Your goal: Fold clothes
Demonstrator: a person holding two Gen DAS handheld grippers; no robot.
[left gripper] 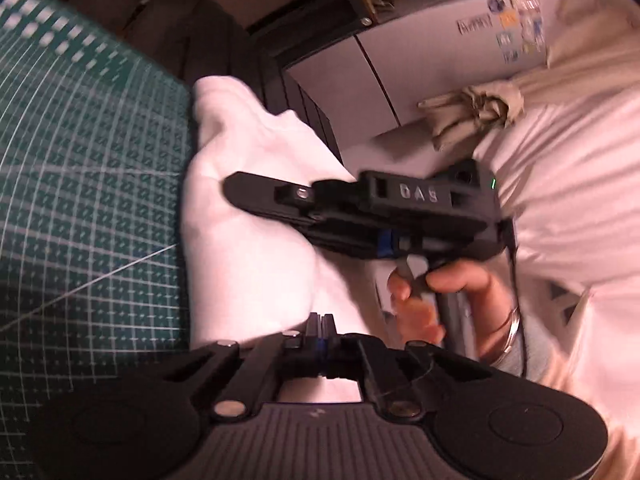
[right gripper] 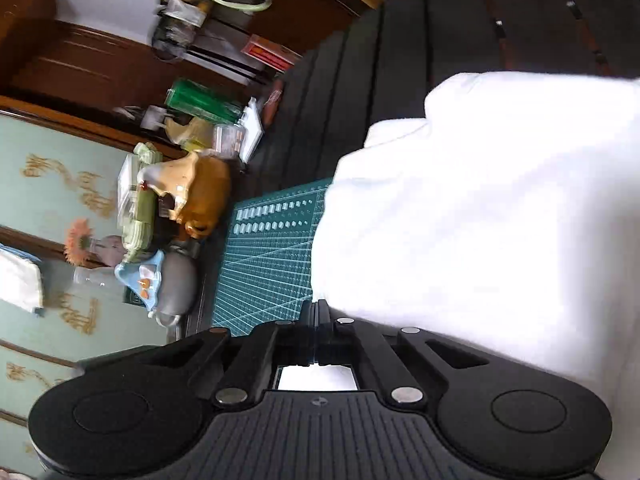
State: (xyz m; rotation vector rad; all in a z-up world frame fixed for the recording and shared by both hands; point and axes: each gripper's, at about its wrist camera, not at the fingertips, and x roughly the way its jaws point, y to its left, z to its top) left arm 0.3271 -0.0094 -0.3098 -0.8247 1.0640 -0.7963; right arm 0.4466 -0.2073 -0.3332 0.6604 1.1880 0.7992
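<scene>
A white garment (left gripper: 248, 240) hangs bunched over the edge of the green cutting mat (left gripper: 80, 180). My left gripper (left gripper: 320, 318) is shut, pinching the garment's near edge. In the left wrist view my right gripper (left gripper: 234, 188) comes in from the right, held by a hand (left gripper: 440, 292), its fingers together against the cloth. In the right wrist view the right gripper (right gripper: 319, 306) is shut at the lower left edge of the white garment (right gripper: 460, 220), which fills the right side above the mat (right gripper: 268, 256). Motion blurs both views.
A dark slatted table (right gripper: 360, 100) lies under the mat. Figurines, boxes and a bottle (right gripper: 180, 200) crowd its far side by a wall. A grey cabinet with stickers (left gripper: 440, 60) and the person's light clothing (left gripper: 560, 200) stand to the right.
</scene>
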